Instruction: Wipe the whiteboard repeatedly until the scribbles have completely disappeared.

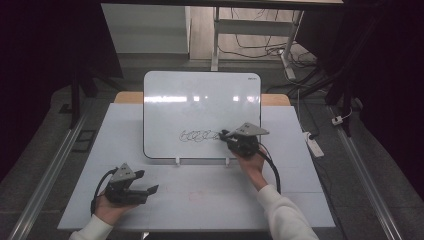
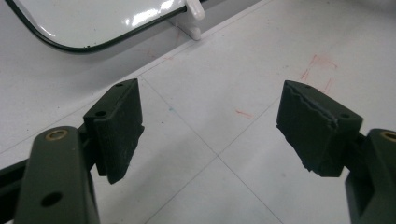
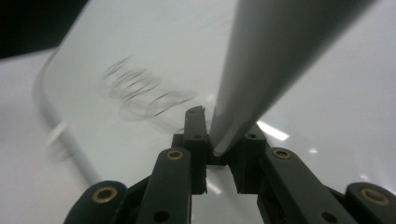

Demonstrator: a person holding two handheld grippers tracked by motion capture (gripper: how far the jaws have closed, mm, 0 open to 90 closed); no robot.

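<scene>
- The left claw (image 1: 150, 190) rests low on the near left of the white tabletop (image 1: 200, 195), held in the person's left hand (image 1: 111, 207); its two black pads (image 2: 119, 128) are spread wide with bare tabletop between them
- Faint red marks (image 2: 320, 67) lie on the tabletop just beyond that claw
- The right claw (image 3: 219, 140), farther off to the right, is pressed tight on a grey marker (image 3: 271, 60)
- That marker's far end sits over the whiteboard (image 1: 200, 100), at the right end of a black looped scribble (image 1: 199, 135)
- The whiteboard lies flat at the tabletop's far middle, its two small white clips (image 1: 177, 160) on the near edge
</scene>
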